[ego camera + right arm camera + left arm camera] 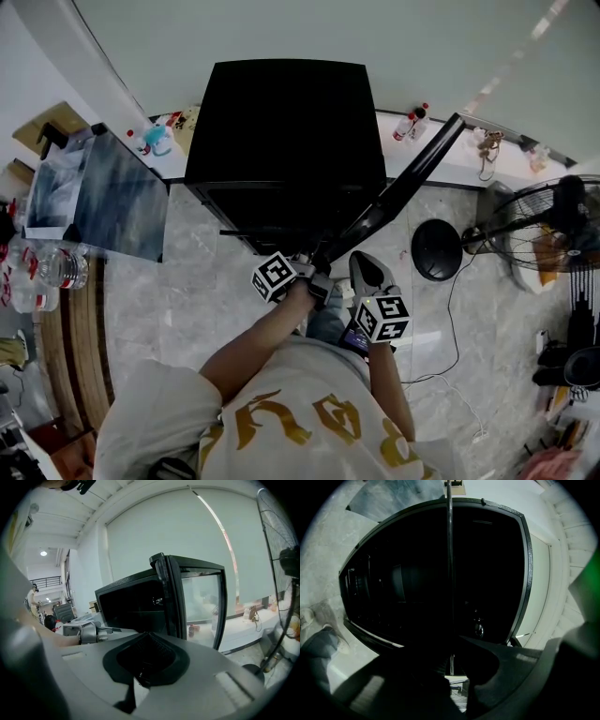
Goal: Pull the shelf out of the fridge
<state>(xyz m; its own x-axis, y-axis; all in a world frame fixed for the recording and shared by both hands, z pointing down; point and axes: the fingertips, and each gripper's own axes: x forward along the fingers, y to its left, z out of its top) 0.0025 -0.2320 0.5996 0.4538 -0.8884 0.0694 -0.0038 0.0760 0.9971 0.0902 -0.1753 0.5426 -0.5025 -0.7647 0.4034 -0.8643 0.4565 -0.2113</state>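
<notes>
Presently, the shelf (pixel 450 573) is being pinched edge-on by the left tongs (pixel 451 665), its length running straight ahead into the fridge (pixel 281 122); the right tongs (pixel 139 677), pressed together and empty, are being held just outside the fridge.

Standing fan (pixel 553 211) at right, plastic bottles (pixel 61 267) at left, black cable (pixel 448 309) across the marble floor (pixel 187 281).

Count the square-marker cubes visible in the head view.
2. One cube rides the left tongs at the open fridge door; the other rides the right tongs. None looks hidden.
</notes>
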